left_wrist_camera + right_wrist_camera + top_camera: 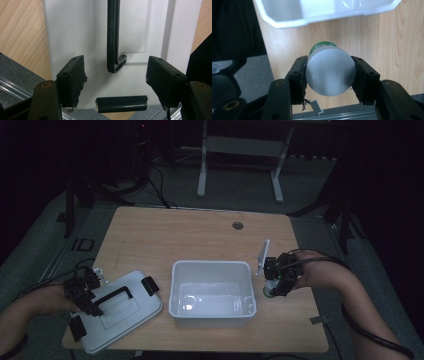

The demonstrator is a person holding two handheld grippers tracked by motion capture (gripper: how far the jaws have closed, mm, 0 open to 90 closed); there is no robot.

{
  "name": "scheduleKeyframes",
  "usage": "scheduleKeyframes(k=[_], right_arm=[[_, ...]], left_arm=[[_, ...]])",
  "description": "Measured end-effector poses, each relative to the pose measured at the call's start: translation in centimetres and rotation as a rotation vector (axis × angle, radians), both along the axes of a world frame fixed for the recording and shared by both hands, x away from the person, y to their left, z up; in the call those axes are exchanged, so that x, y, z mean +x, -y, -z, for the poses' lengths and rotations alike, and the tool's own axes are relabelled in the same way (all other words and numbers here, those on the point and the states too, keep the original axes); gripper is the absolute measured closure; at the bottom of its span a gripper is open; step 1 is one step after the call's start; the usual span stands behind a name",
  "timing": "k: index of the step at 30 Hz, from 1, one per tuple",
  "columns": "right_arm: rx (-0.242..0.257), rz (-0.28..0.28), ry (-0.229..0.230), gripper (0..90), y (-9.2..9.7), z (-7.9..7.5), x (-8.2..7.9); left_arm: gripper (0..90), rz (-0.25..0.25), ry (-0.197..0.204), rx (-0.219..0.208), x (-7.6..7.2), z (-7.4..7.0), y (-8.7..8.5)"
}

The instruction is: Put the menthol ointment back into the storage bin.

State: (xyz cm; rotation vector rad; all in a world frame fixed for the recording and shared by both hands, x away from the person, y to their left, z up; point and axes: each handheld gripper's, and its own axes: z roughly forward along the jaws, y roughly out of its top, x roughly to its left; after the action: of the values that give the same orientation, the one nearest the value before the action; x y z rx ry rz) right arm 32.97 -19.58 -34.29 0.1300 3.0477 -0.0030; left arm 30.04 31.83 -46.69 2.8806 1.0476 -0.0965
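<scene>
Room for moving is good on the wooden table (165, 235): the far half is bare. My right gripper (329, 75) pinches a white-capped green container (329, 72), held above the table just beside the right wall of the open white bin (212, 292), near the table's right edge. My left gripper (116, 82) stands spread over the white lid (117, 310), its jaws on both sides of the black handle (113, 37), not touching. The lid lies at the front left corner.
</scene>
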Motion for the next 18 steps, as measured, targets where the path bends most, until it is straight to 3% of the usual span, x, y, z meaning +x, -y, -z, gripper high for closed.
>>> scheduleKeyframes(k=[11, 18], right_arm=[[0.021, -0.041, 0.019, 50.1, -2.2, -3.1, -0.9], [0.038, -0.082, 0.017, 50.0, -3.6, -3.6, -1.3]], left_arm=[[31.3, 0.009, 0.008, 0.002, 0.0, -0.3, 0.4], [31.3, 0.014, 0.003, 0.005, 0.0, 0.0, 0.5]])
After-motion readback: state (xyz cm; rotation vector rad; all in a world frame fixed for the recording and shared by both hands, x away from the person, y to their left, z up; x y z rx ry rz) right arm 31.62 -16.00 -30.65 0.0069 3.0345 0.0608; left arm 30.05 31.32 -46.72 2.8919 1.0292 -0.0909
